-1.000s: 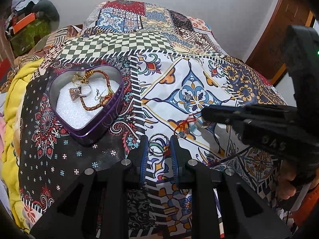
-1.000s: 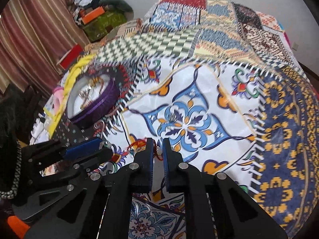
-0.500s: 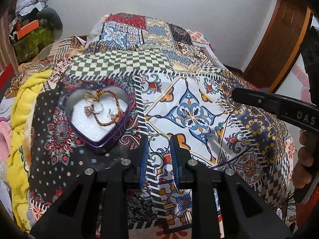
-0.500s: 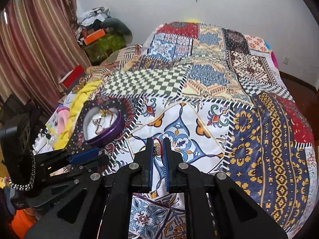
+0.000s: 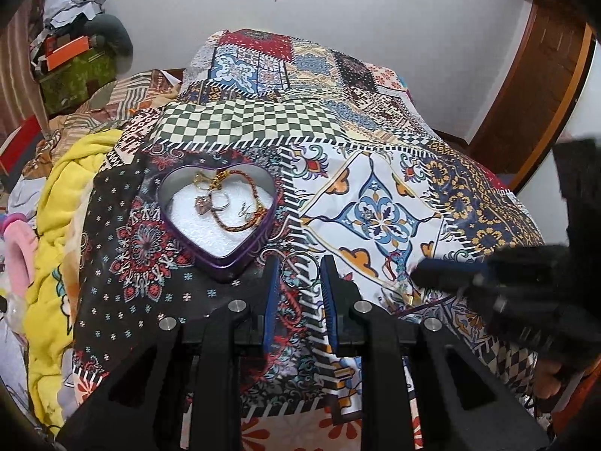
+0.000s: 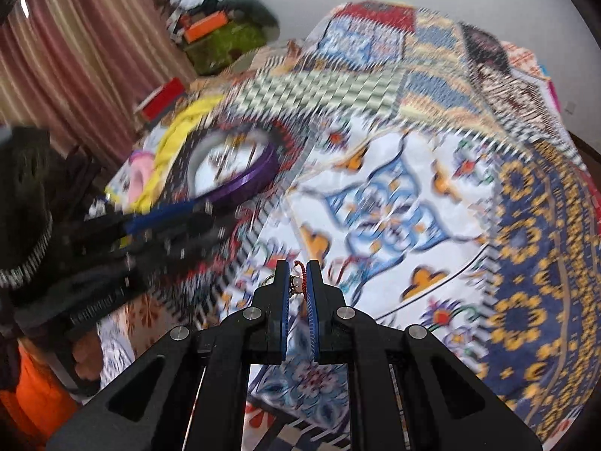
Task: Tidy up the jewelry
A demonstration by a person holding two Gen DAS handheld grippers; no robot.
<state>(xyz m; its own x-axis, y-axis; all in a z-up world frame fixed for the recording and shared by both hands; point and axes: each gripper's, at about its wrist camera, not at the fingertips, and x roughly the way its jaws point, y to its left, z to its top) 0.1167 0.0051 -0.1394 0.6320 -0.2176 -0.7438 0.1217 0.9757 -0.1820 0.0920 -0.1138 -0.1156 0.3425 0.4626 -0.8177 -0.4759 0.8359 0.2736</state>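
The right gripper (image 6: 297, 278) is being shown nearly closed, with a red thread bracelet (image 6: 299, 280) and its pale beads pinched between the blue pads; in the left wrist view the same tool (image 5: 417, 273) is seen as a blurred dark shape low over the patchwork bedspread (image 5: 379, 188), beside the trailing red cord (image 5: 392, 263). The left gripper (image 5: 299, 274) is being held moderately open and empty, its fingers bracketing a thin metal ring (image 5: 299, 270) that is lying on the cloth; whether the pads are touching the ring cannot be told. The heart-shaped tin (image 5: 216, 210), purple-walled and white-lined, is being shown just beyond the left fingertips, with a braided bracelet (image 5: 240, 206) and smaller pieces already lying inside. Strong blur is being recorded in the right wrist view, so fine detail of the grasp is being lost there. Two risks are being judged from this arrangement: the thin cord may be pulled from a shallow pinch, or snagged on the fabric as it is lifted, and the slim ring may be pushed flat or flicked away if the fingers are closed slightly off-centre on it.
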